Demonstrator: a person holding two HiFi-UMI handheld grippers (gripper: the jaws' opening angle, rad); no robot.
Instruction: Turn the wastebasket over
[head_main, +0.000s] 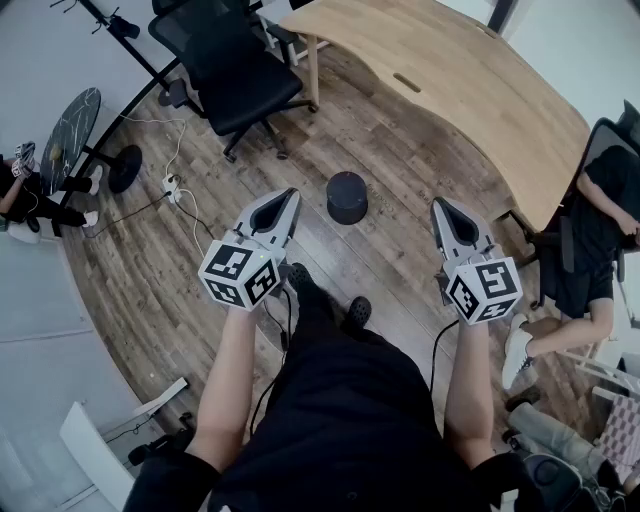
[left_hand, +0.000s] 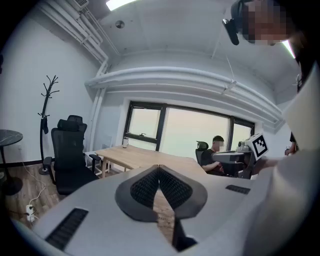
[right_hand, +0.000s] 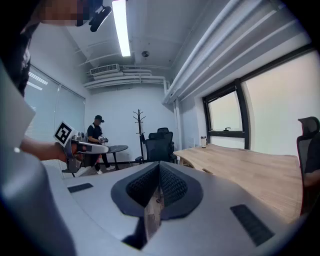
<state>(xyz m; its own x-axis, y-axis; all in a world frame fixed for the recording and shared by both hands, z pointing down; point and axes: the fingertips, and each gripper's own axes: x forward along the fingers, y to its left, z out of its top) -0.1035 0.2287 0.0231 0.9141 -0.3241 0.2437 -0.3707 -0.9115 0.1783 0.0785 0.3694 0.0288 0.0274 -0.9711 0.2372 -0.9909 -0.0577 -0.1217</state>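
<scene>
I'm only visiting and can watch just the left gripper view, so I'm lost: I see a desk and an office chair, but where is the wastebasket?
Observer: The head view shows the wastebasket, dark and round, standing on the wood floor ahead of the person.
Operator: Is anything touching it?
Observer: No. The left tongs and the right tongs are held either side of it, both well clear.
Operator: Is the right one carrying something?
Observer: The right gripper view shows its jaws together with nothing between them.
</scene>
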